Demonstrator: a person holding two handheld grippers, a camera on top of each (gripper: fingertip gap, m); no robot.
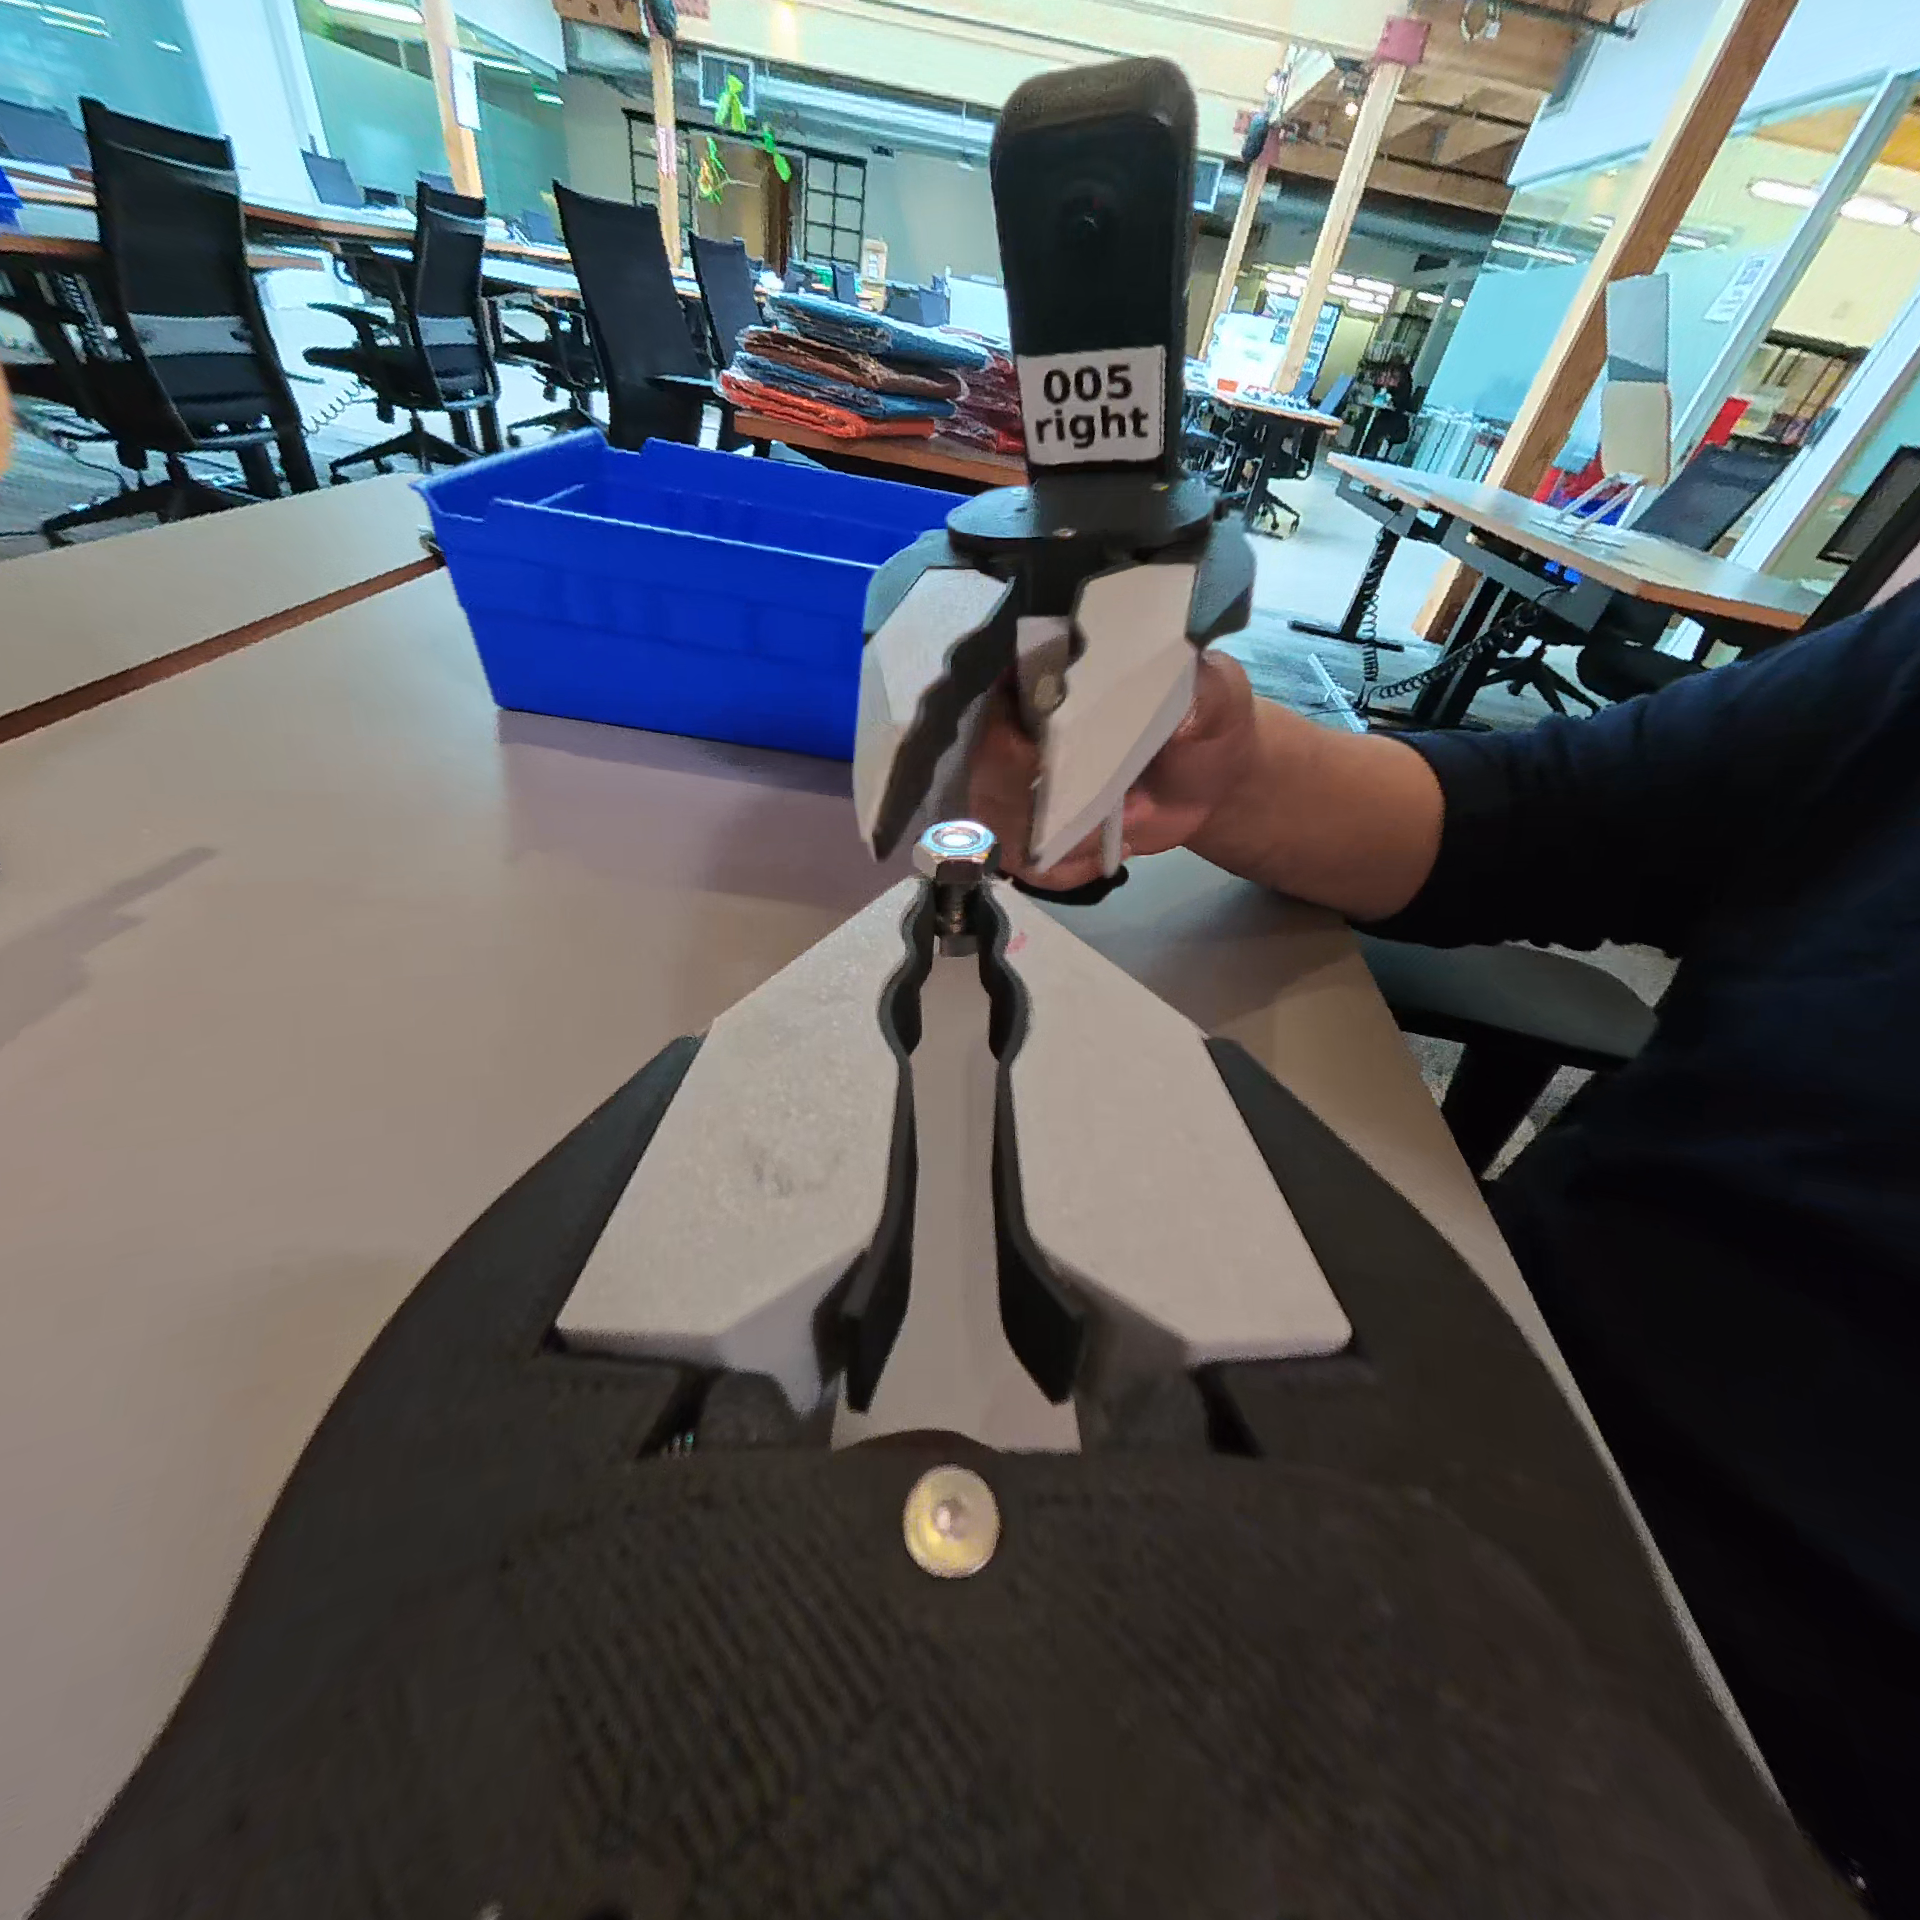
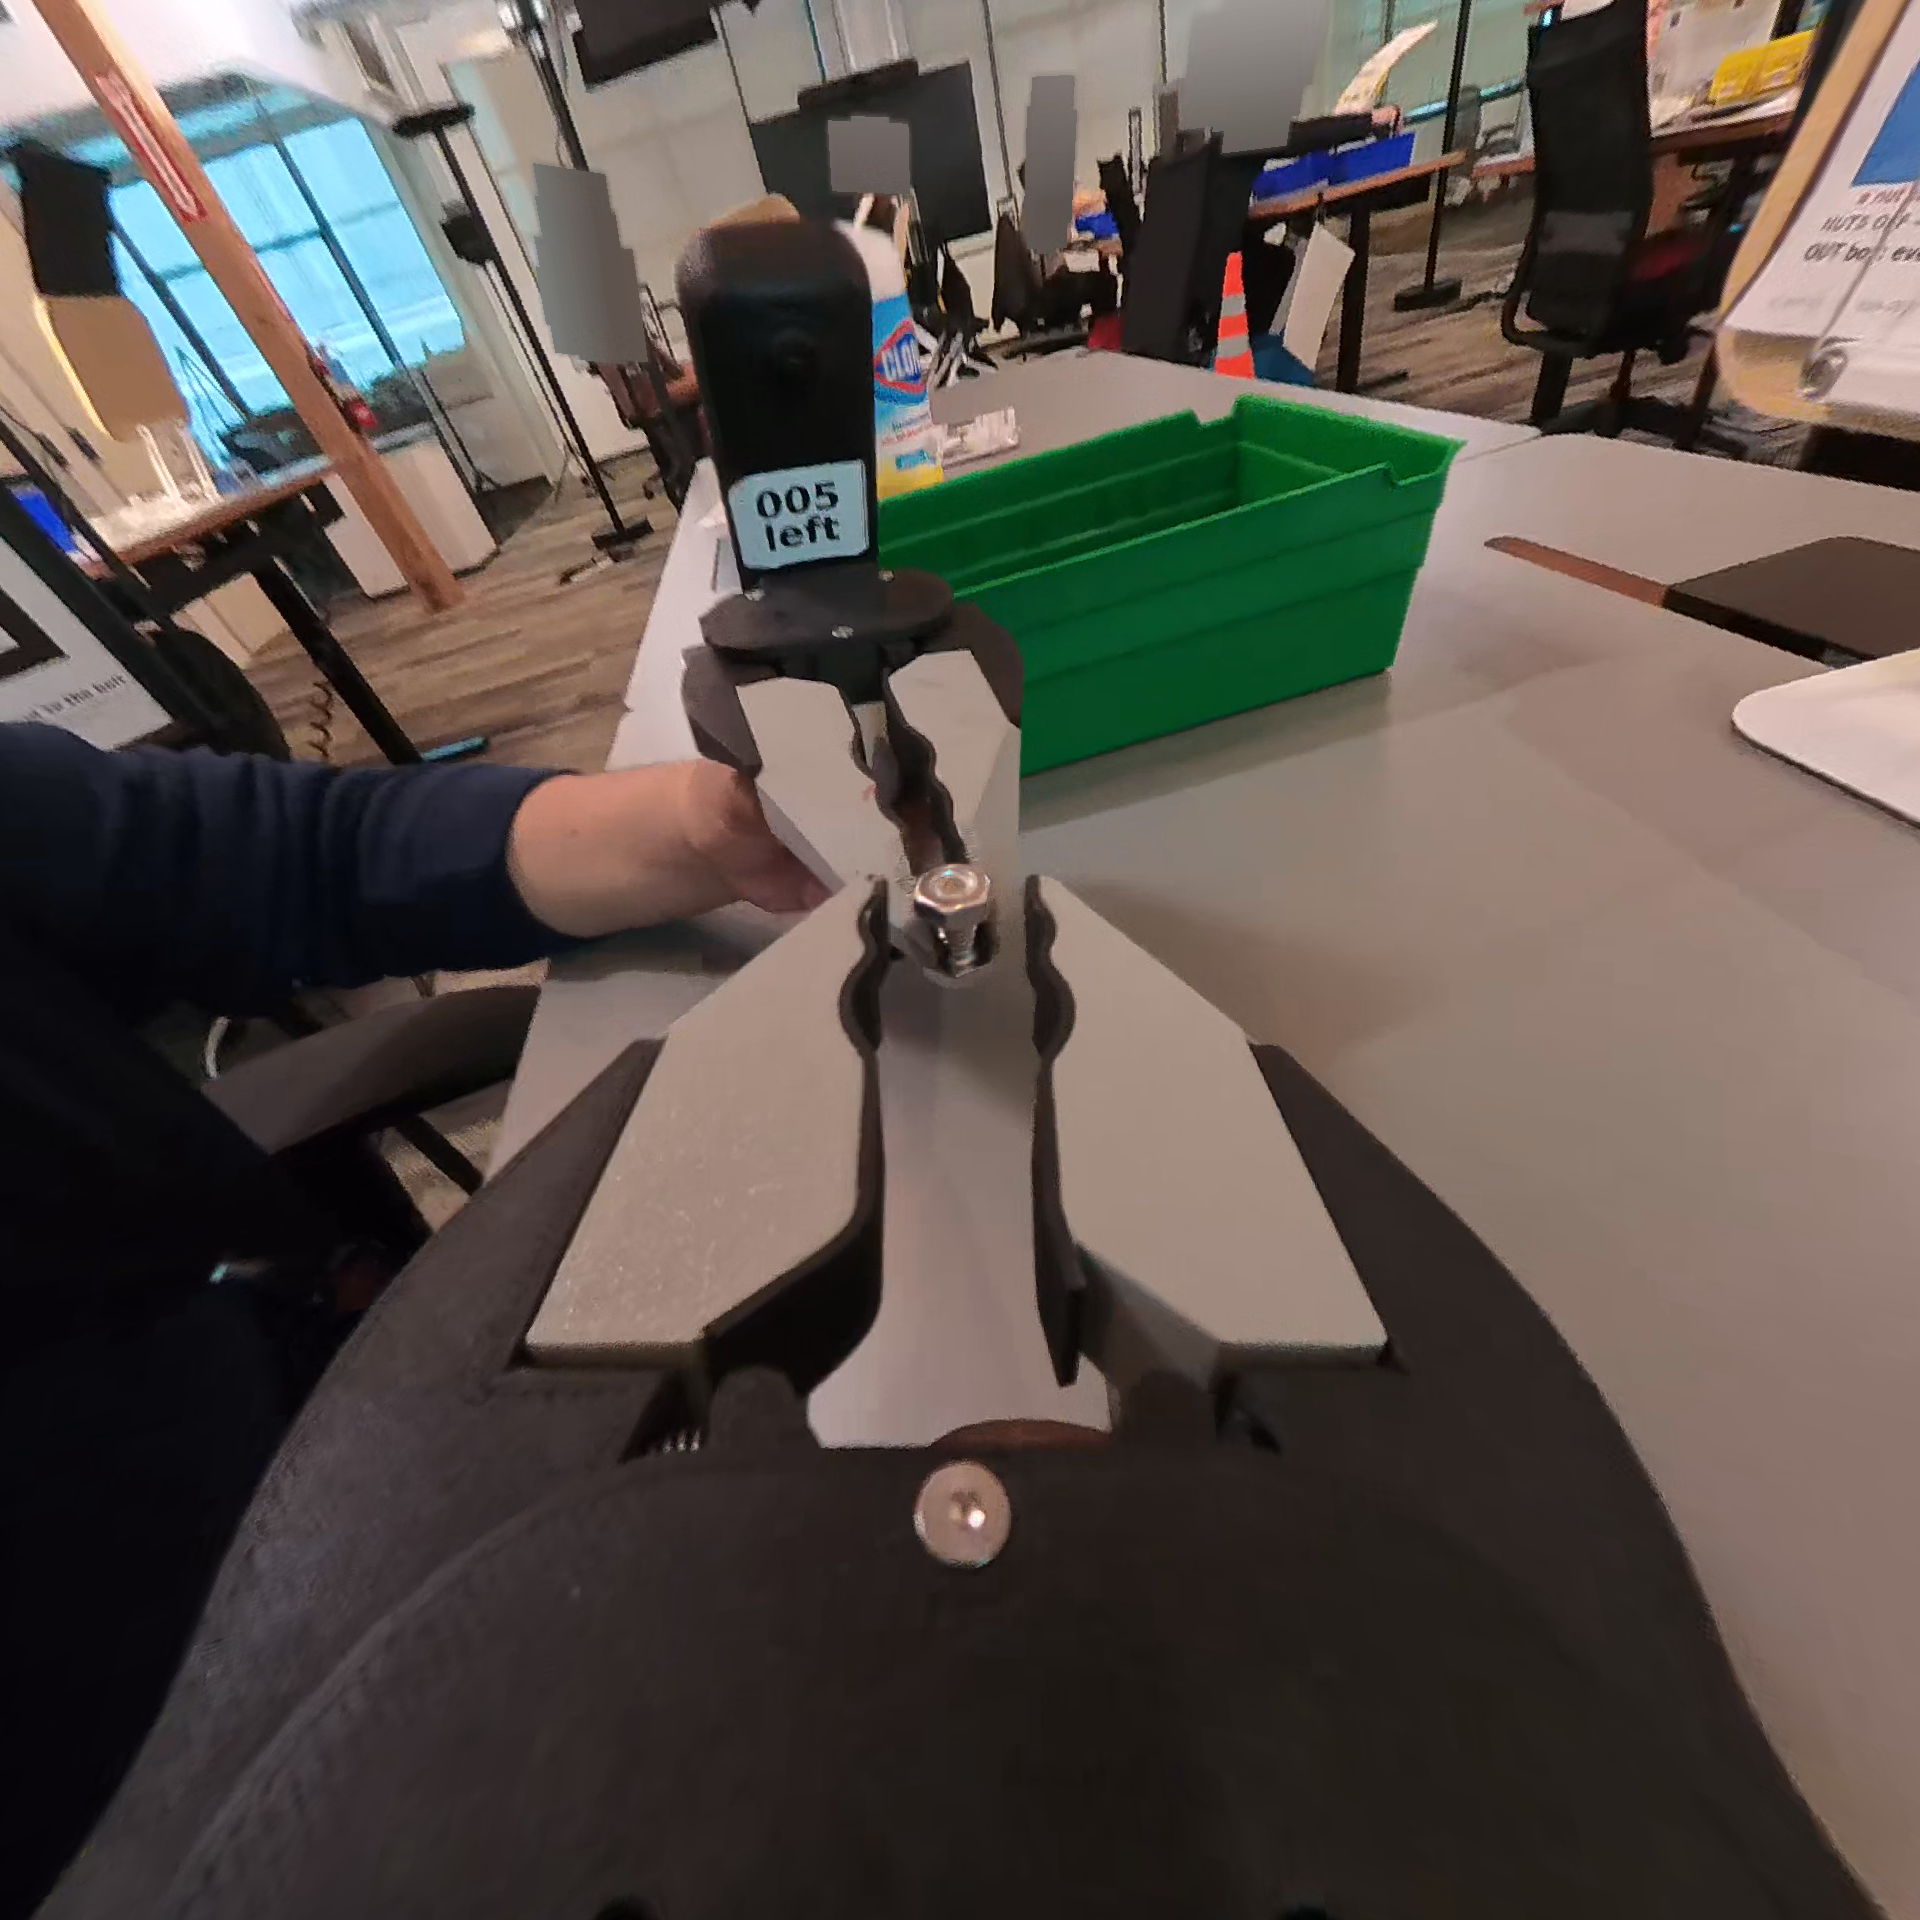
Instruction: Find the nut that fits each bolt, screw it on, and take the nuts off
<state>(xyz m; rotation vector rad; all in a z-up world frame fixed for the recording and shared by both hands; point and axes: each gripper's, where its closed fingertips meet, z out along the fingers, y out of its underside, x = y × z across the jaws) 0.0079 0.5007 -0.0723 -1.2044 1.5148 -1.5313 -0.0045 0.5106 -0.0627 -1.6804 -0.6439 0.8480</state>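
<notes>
A silver bolt (image 1: 952, 916) stands upright with a hex nut (image 1: 954, 847) on its top end. My left gripper (image 1: 954, 906) is shut on the bolt's shank just below the nut. My right gripper (image 1: 963, 854) faces it from the far side, open, with a fingertip on each side of the nut. In the right wrist view the nut (image 2: 948, 894) and bolt (image 2: 961, 943) sit between my right gripper's (image 2: 954, 891) open fingertips, nearer the left one. The left gripper (image 2: 914, 862) holds the bolt from behind. Both are a little above the grey table (image 1: 312, 883).
A blue bin (image 1: 644, 613) stands on the table beyond the grippers in the left wrist view. A green bin (image 2: 1195, 613) stands beyond them in the right wrist view, with a wipes bottle (image 2: 902, 384) behind it. A white object (image 2: 1839, 738) and a dark pad (image 2: 1797, 608) lie at the right. The grippers are tip to tip, or close to it. My right gripper's tips are some 35 cm from the white object (image 2: 1839, 738).
</notes>
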